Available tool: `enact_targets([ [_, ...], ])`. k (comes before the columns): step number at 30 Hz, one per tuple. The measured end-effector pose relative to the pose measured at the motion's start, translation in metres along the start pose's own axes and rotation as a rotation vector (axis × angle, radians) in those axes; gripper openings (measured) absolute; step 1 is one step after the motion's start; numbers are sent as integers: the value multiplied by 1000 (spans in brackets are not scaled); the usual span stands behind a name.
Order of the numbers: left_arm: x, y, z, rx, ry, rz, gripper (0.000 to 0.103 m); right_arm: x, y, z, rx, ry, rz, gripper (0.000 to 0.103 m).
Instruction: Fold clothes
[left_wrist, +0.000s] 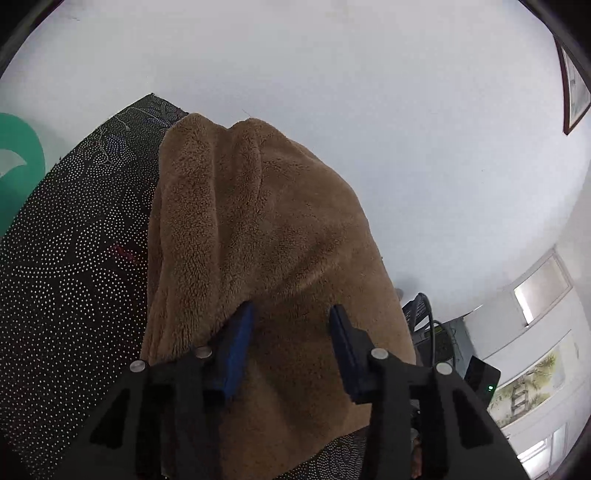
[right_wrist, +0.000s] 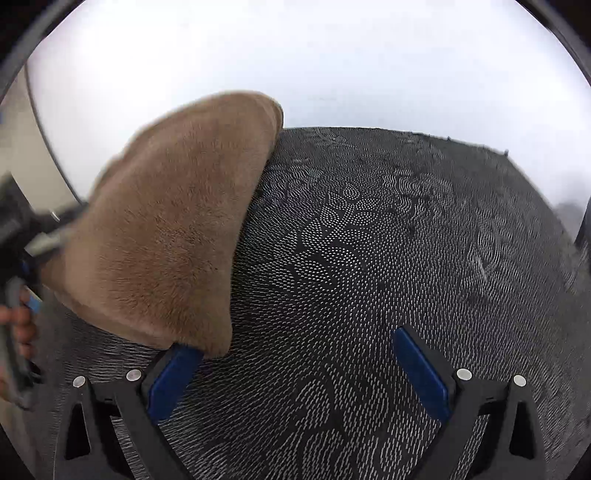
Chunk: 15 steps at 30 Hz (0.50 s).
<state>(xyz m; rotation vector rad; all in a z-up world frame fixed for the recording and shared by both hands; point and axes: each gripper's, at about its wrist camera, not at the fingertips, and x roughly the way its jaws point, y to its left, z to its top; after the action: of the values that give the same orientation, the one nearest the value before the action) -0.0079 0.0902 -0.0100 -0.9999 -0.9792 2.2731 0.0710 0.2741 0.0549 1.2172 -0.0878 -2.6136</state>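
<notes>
A brown fleece garment (left_wrist: 258, 221) lies in folds on a black, white-dotted table cover (left_wrist: 74, 258). My left gripper (left_wrist: 291, 314) sits low over its near part. The fleece lies flat in the gap between the blue pads, and the left fingertip (left_wrist: 240, 325) is tucked under a fold; I see no pinch. In the right wrist view the garment (right_wrist: 166, 240) rises as a hump at the left of the cover (right_wrist: 369, 240). My right gripper (right_wrist: 291, 339) stands wide open, with its left fingertip (right_wrist: 181, 356) at the fleece's near edge and bare cover between the pads.
A pale wall lies behind the table. A framed picture (left_wrist: 574, 99) hangs at upper right, and a green shape (left_wrist: 18, 166) shows at far left. Dark devices with cables (left_wrist: 439, 339) stand beyond the table's right edge. A person's hand (right_wrist: 18, 325) holds a grey handle at the left.
</notes>
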Motion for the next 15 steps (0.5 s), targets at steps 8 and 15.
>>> enact_targets([
  [8,-28,-6,5,-67,-32,-106,84,-63,35,43,-35,-288,148,103],
  [15,-48,-21,24,-81,-85,-69,91,22,122,51,-265,-221,172,103],
])
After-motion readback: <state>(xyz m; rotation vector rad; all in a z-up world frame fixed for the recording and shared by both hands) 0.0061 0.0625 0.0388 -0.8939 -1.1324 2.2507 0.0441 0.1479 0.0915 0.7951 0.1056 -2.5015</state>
